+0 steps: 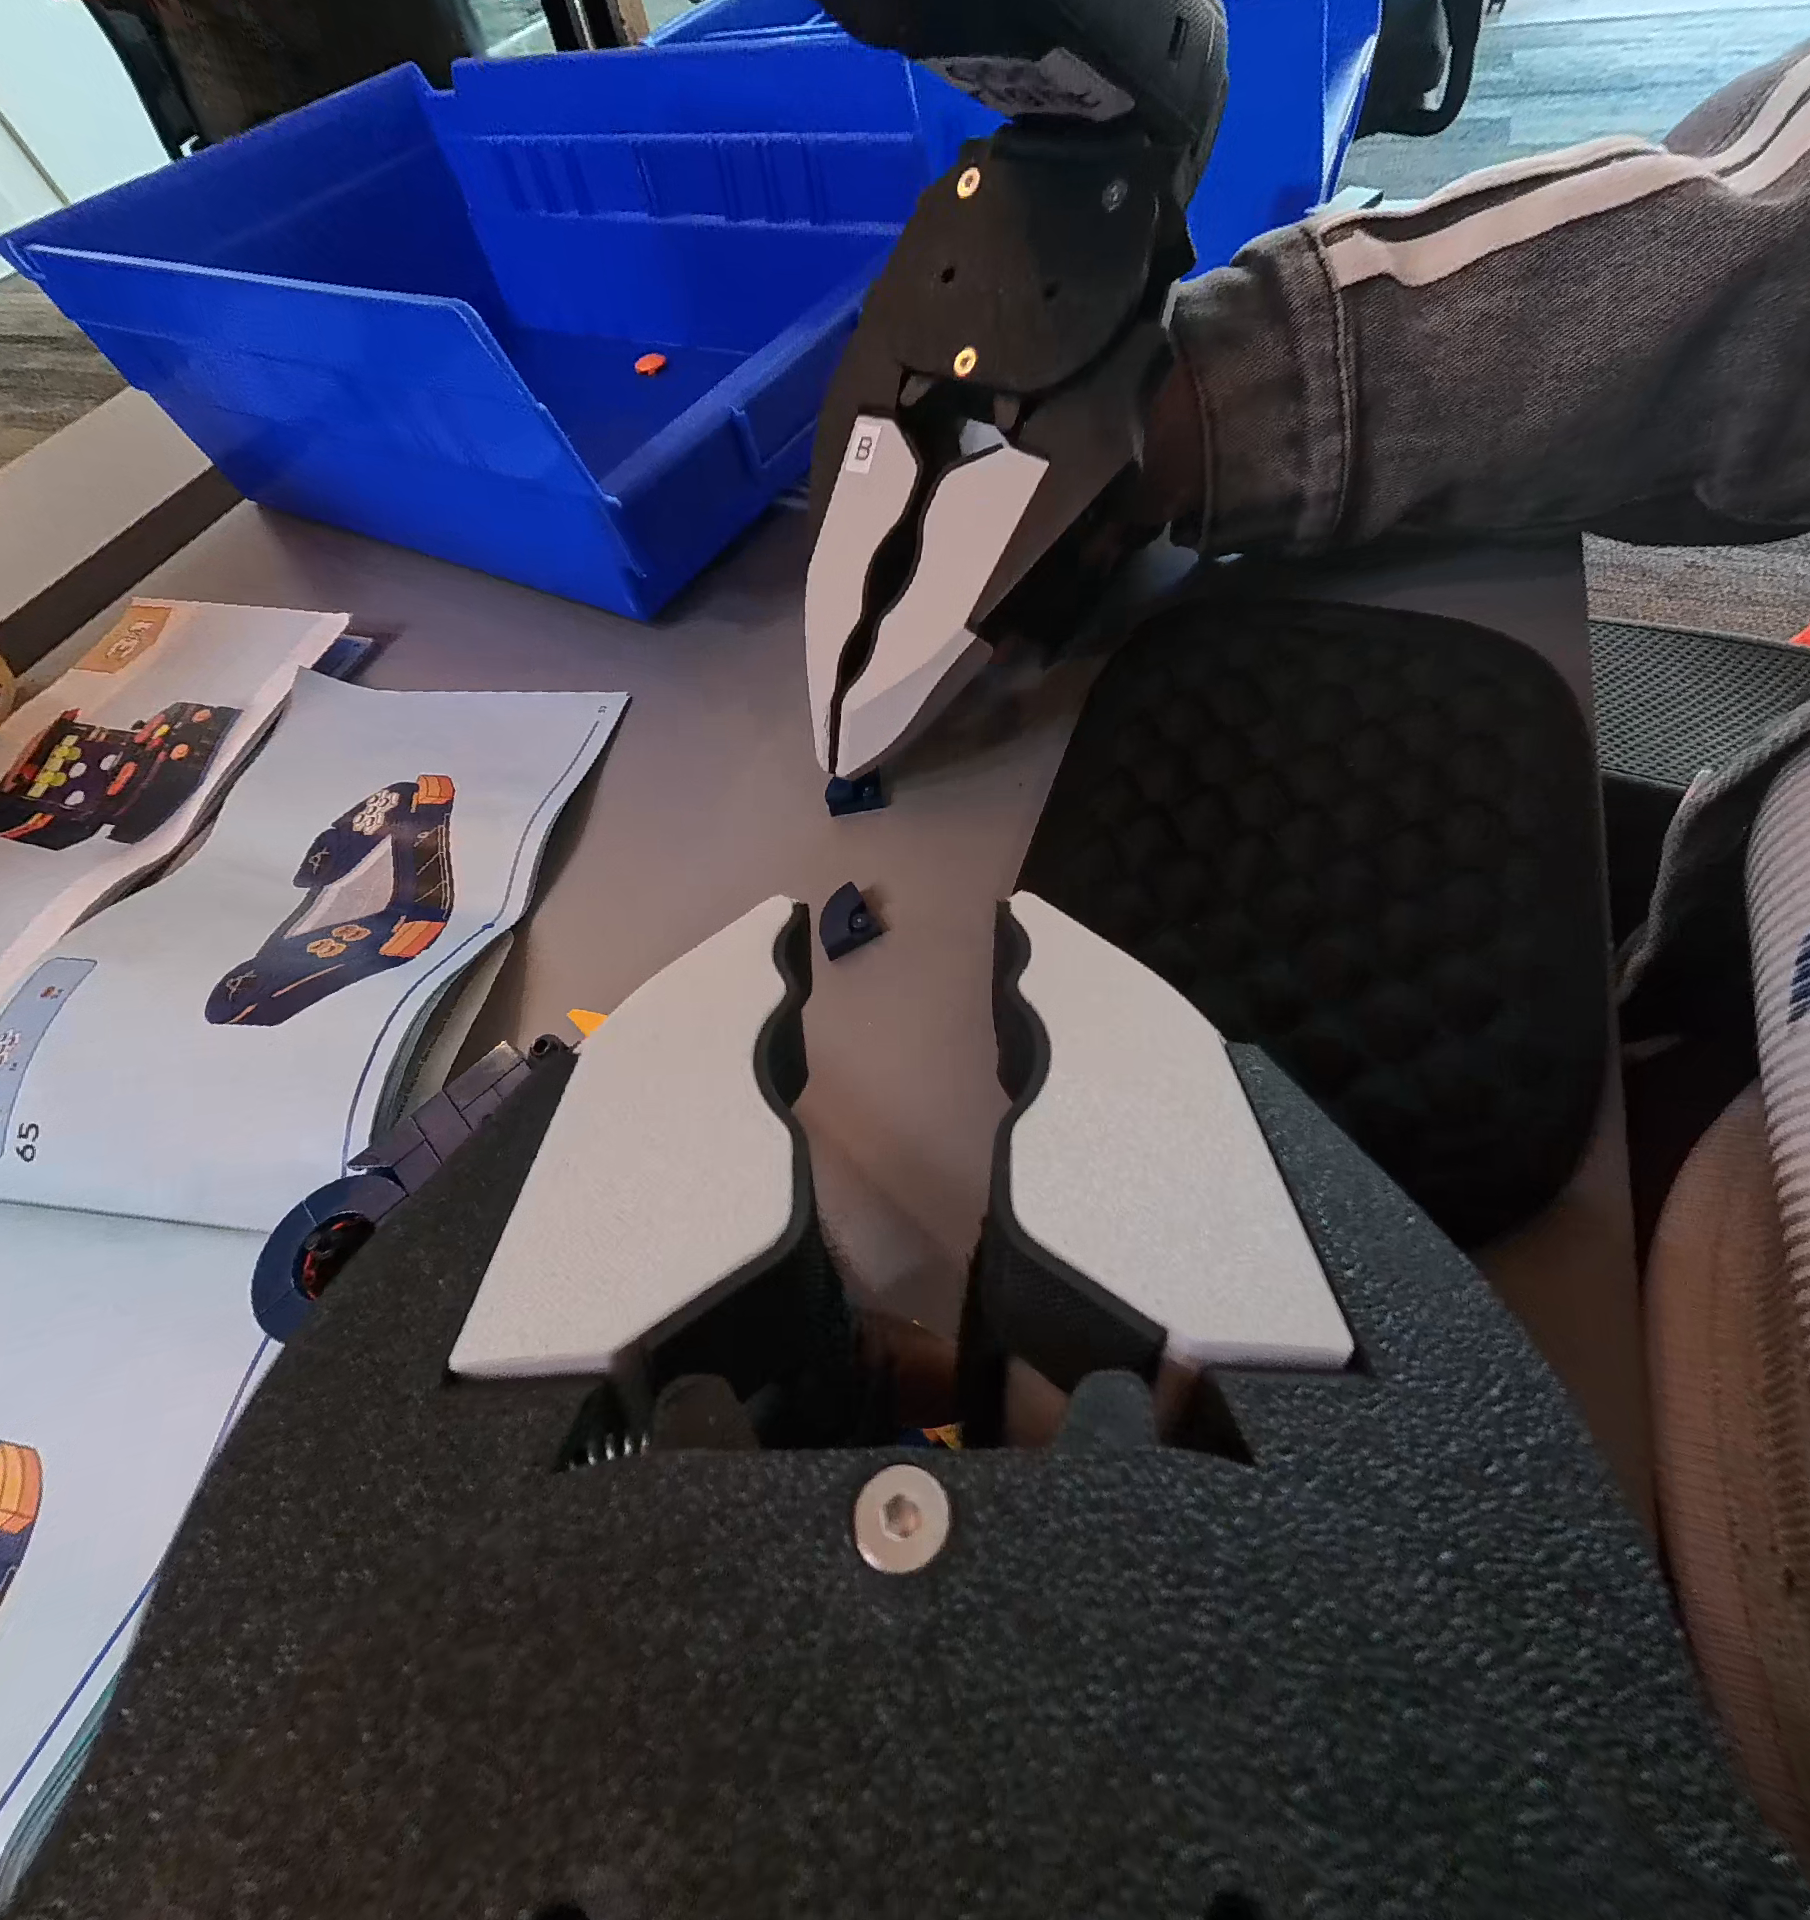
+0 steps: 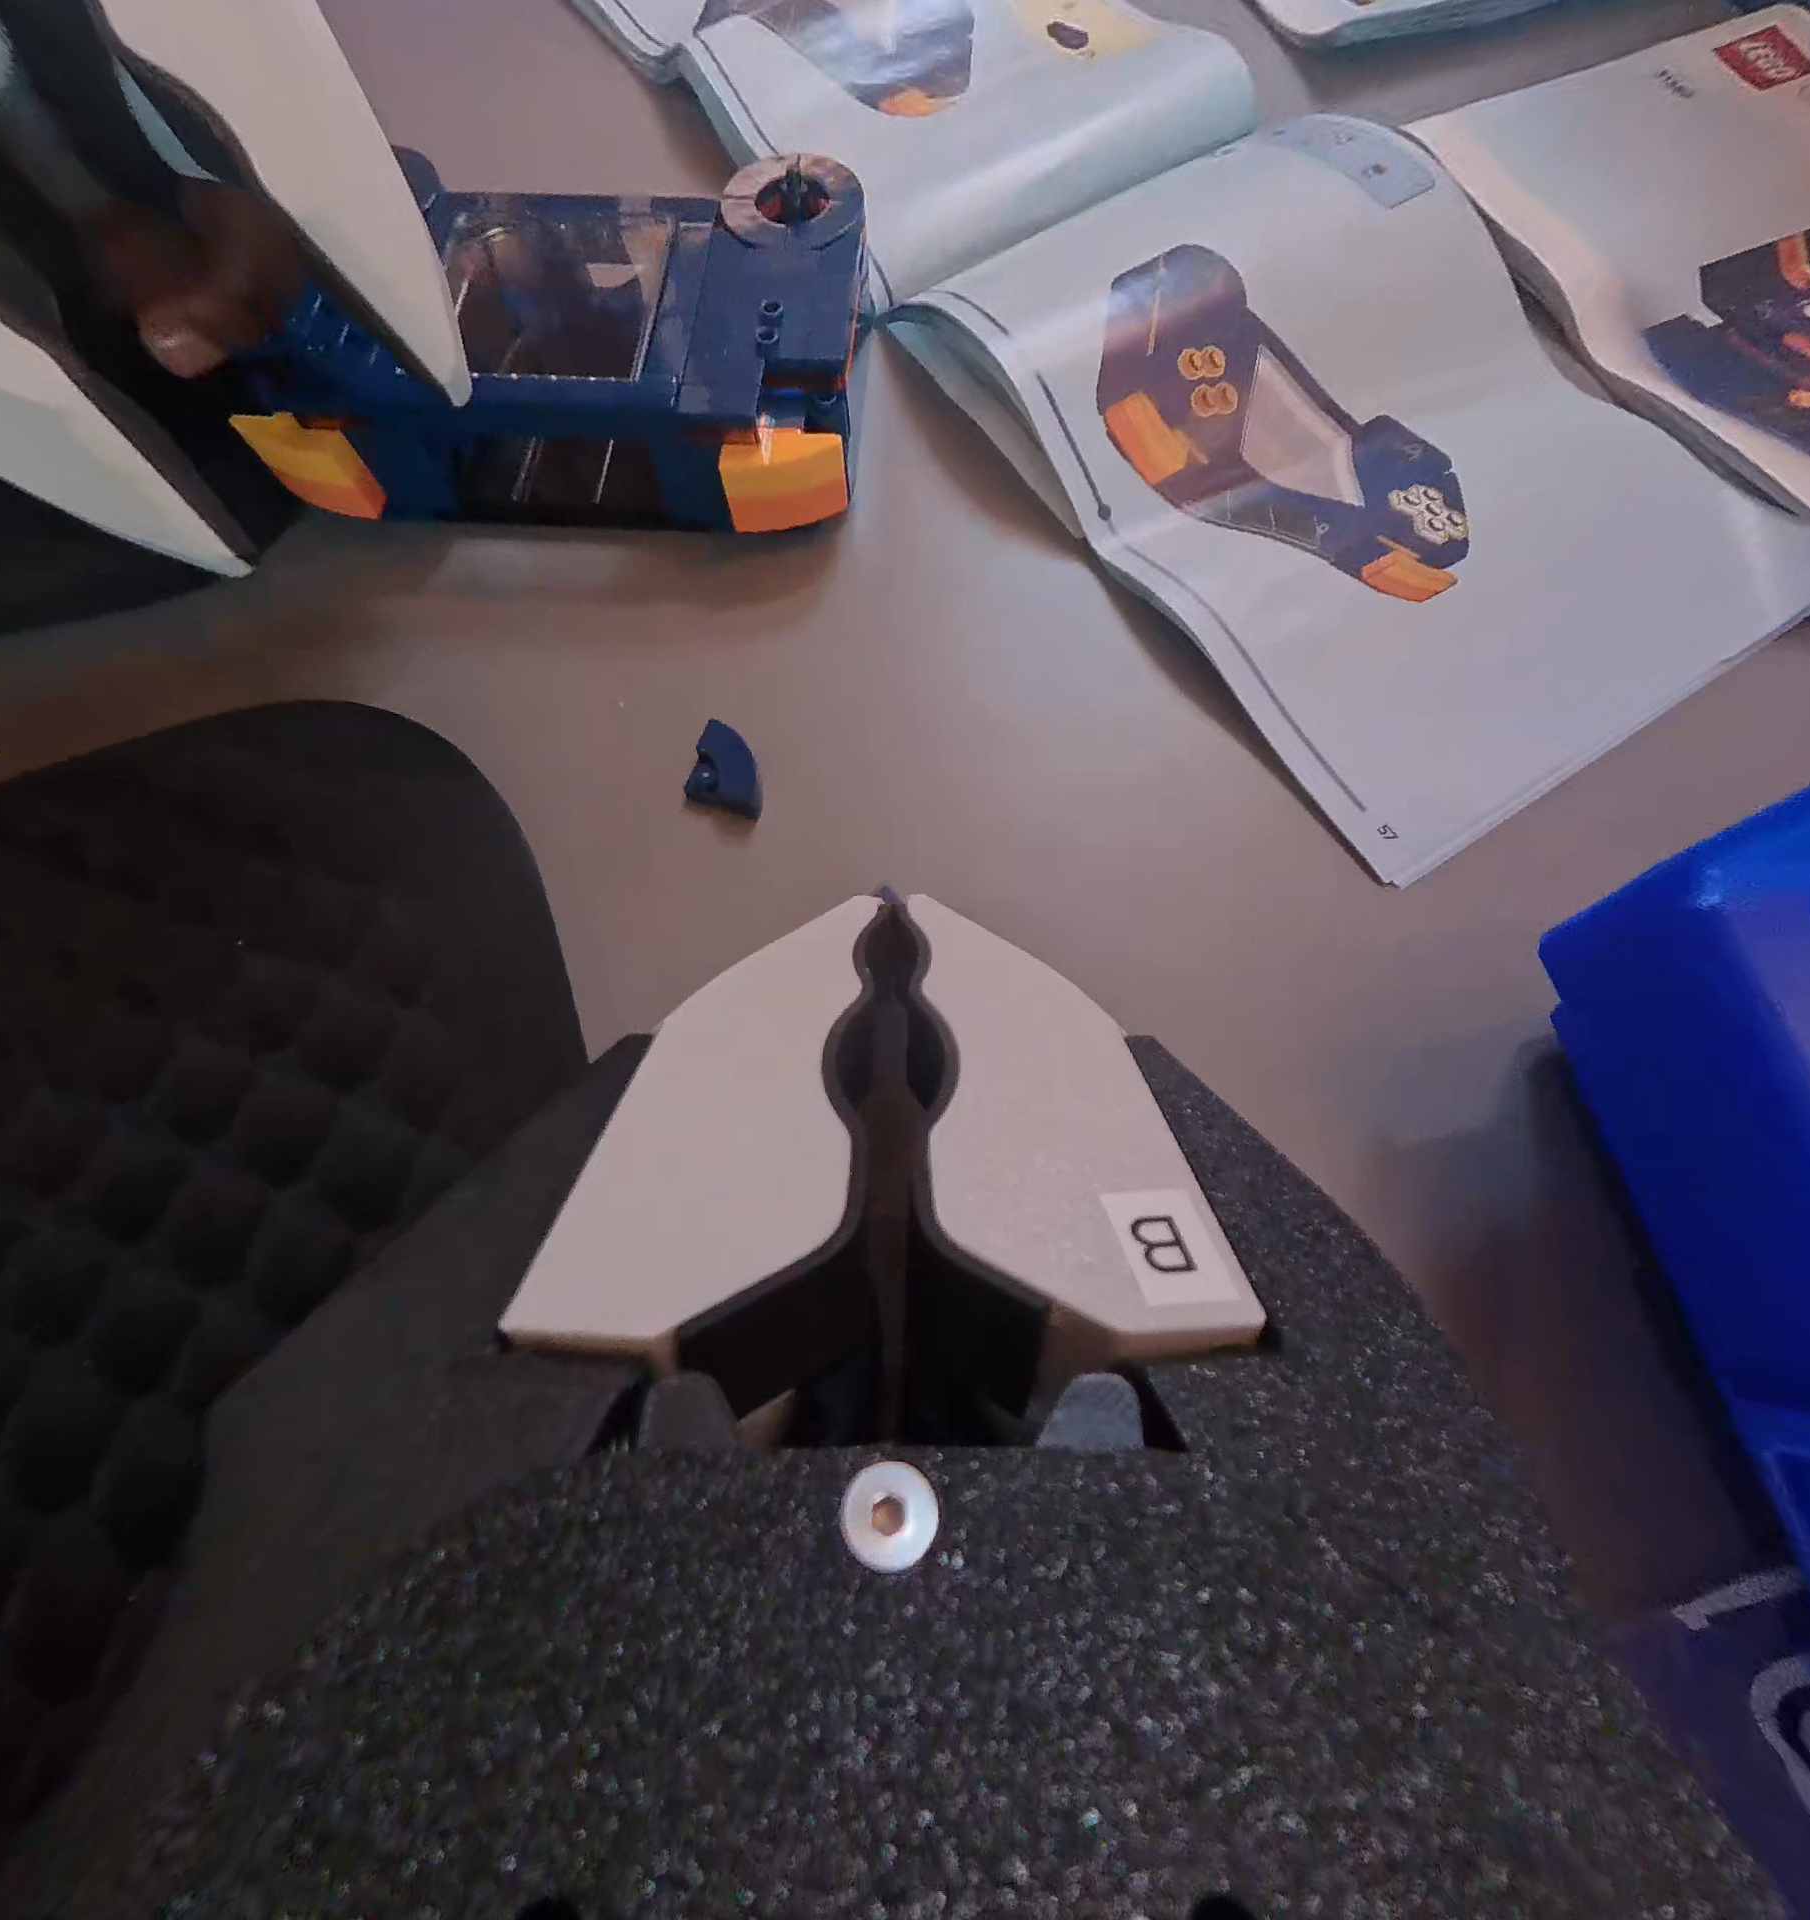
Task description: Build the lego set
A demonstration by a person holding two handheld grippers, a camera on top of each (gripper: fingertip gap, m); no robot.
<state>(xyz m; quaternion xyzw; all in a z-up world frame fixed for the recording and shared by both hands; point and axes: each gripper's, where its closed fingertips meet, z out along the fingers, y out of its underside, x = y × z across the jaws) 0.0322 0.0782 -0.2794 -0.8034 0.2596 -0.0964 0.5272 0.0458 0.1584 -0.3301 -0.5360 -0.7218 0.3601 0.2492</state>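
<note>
Dark-blue piece (image 1: 857,795) pinched in right tongs (image 1: 851,761) on grey table (image 1: 693,748); left tongs (image 1: 901,920) spread near second dark-blue piece (image 1: 852,922).

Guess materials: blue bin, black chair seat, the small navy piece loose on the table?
Blue bin: looks like rigid moulded plastic, semi-gloss, with ribbed walls and crisp edges.
Black chair seat: probably fabric or mesh upholstery, matte, with a quilted scale-like pattern.
Small navy piece: hard plastic, smooth with a slight sheen, quarter-round with a moulded hole.
</note>
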